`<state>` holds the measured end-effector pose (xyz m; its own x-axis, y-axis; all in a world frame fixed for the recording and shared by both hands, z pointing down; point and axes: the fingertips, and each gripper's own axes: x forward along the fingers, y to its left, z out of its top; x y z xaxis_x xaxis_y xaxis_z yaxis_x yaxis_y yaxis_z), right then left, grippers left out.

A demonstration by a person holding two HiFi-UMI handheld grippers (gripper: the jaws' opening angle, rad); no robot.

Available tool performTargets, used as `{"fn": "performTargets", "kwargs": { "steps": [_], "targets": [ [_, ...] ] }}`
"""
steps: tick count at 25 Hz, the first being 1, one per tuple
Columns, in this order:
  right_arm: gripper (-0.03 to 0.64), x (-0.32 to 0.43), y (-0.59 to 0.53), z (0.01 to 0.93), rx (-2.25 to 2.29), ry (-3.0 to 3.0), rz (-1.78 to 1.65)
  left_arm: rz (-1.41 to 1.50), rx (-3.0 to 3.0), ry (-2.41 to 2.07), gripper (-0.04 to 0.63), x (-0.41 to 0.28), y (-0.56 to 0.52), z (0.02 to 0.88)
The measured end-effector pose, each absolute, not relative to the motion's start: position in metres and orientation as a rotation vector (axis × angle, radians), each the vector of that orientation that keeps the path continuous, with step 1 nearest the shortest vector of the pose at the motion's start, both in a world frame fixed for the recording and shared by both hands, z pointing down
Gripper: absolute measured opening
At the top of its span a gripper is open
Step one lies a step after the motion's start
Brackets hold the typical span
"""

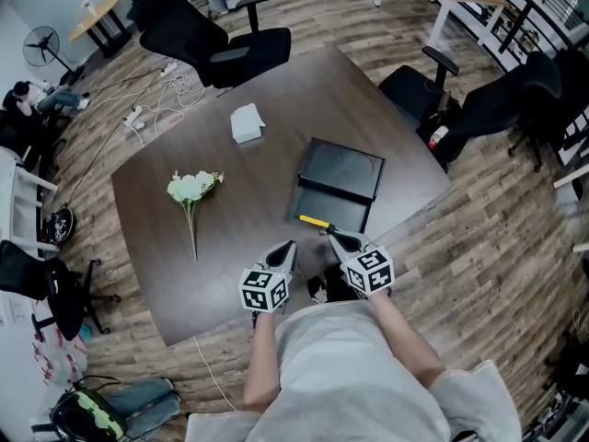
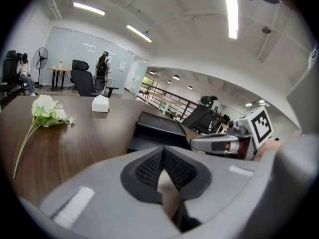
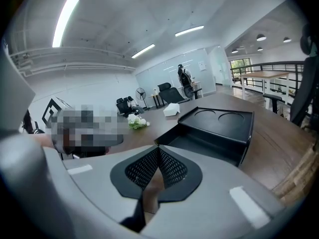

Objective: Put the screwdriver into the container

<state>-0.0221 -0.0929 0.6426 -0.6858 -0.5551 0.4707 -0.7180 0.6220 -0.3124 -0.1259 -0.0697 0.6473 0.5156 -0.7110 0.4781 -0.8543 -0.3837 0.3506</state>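
Grey left tongs (image 1: 287, 247), right tongs (image 1: 334, 237), both closed, tilted downward

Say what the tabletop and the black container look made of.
Tabletop: dark wood or wood-look laminate, smooth with a slight sheen; grain streaks and reflections show.
Container: probably moulded plastic, matte black; thin walls and round recesses pressed into its top panel.

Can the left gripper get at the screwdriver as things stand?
Probably yes: the screwdriver lies on bare table just ahead of the left gripper, nothing between, though the right gripper crowds it.
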Motion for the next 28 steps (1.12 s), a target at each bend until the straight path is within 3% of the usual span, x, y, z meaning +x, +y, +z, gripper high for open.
{"fn": "performTargets", "kwargs": {
  "steps": [28],
  "targets": [
    [0.000,-0.008,-0.089,0.642,1.083,-2.491,0.733,0.342,2.241,-1.203,0.054,-0.111,-0.070,0.648]
  ]
}}
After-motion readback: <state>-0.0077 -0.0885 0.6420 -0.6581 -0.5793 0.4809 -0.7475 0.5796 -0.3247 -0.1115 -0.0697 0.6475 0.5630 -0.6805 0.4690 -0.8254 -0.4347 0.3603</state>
